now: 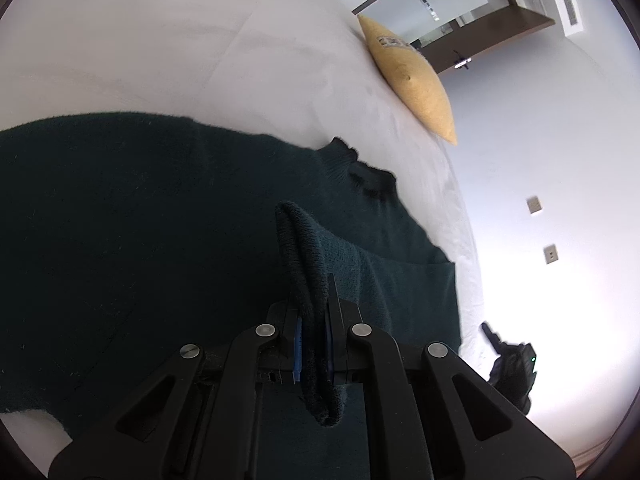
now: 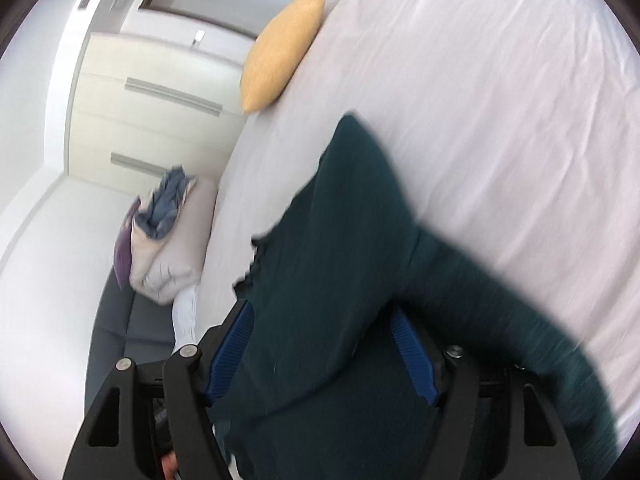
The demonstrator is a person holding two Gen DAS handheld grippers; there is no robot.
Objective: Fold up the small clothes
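Note:
A dark green knit sweater (image 1: 140,216) lies spread on a white bed (image 1: 180,48). My left gripper (image 1: 314,344) is shut on a ribbed edge of the sweater (image 1: 304,256), which stands up in a loop between the blue pads. In the right wrist view the sweater (image 2: 328,280) drapes over and between the fingers of my right gripper (image 2: 324,356). Its blue pads (image 2: 412,356) stand wide apart with the cloth lying loose across them. The right gripper also shows in the left wrist view (image 1: 510,364) at the bed's edge.
A yellow cushion (image 1: 412,80) sits at the far edge of the bed, also in the right wrist view (image 2: 280,52). A pile of pale and blue clothes (image 2: 164,232) lies on a grey sofa (image 2: 116,332) beside the bed. White cabinets (image 2: 152,120) stand behind.

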